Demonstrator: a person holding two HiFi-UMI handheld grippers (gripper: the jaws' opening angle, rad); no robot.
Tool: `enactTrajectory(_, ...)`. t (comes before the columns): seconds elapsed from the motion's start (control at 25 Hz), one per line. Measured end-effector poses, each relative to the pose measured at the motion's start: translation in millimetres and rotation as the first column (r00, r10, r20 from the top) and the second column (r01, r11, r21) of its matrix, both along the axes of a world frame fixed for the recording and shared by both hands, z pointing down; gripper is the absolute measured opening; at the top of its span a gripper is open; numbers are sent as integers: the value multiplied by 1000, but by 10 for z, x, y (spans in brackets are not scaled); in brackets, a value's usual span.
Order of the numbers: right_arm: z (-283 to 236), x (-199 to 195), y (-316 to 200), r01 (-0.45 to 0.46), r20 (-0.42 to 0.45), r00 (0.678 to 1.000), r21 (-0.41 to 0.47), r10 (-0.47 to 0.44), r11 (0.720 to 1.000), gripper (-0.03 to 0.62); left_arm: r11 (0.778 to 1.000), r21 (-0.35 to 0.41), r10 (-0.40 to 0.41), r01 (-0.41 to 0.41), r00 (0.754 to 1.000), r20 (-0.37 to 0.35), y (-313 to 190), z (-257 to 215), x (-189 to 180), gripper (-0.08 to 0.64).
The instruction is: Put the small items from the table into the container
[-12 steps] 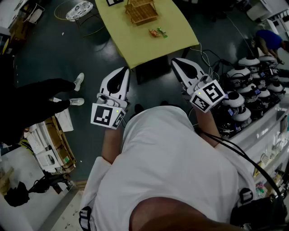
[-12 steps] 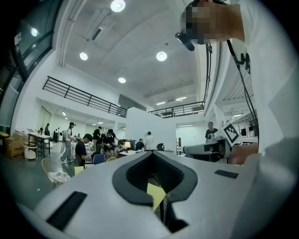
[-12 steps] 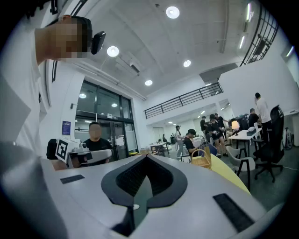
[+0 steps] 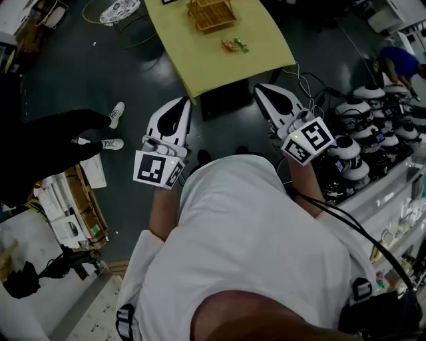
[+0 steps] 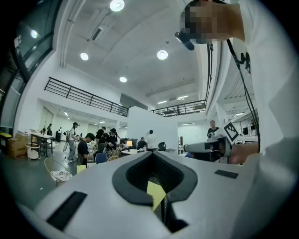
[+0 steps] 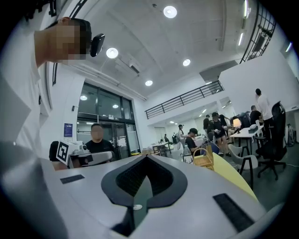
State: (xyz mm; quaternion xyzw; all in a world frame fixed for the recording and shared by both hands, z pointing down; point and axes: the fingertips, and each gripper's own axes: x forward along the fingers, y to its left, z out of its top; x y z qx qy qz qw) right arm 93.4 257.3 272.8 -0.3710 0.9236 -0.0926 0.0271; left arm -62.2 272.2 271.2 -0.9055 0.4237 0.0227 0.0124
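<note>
In the head view a yellow table (image 4: 219,60) stands ahead of me across dark floor. On it sits a wicker basket (image 4: 210,13), the container, with a few small wrapped items (image 4: 234,45) lying to its right, nearer to me. My left gripper (image 4: 186,101) and right gripper (image 4: 258,88) are held level in front of my body, short of the table's near edge, both shut and empty. In the left gripper view its jaws (image 5: 153,153) meet at the tips. The right gripper (image 6: 147,158) view shows the basket (image 6: 203,158) and the table (image 6: 233,179) to the right.
A person in black (image 4: 53,146) with white shoes (image 4: 114,120) stands at the left beside cardboard boxes (image 4: 73,213). A rack of white devices (image 4: 366,140) and cables fill the right side. People sit at desks in the background of both gripper views.
</note>
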Motion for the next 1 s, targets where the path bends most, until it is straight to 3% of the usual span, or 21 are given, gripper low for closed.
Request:
enactTrajectory(0.52, 101, 245, 59, 40, -40, 998, 5, -40, 999, 17, 1000, -12, -27, 26, 1000, -3, 120, 76, 277, 8)
enactTrajectory(0.84, 313, 1052, -14, 75, -37, 996, -15, -76, 997, 17, 998, -14, -64, 64, 998, -8, 81, 224, 1034, 8)
enactTrajectory(1.0, 357, 1112, 39, 100, -44, 994, -21, -101, 995, 17, 997, -5, -82, 82, 997, -8, 150, 206, 1065, 8)
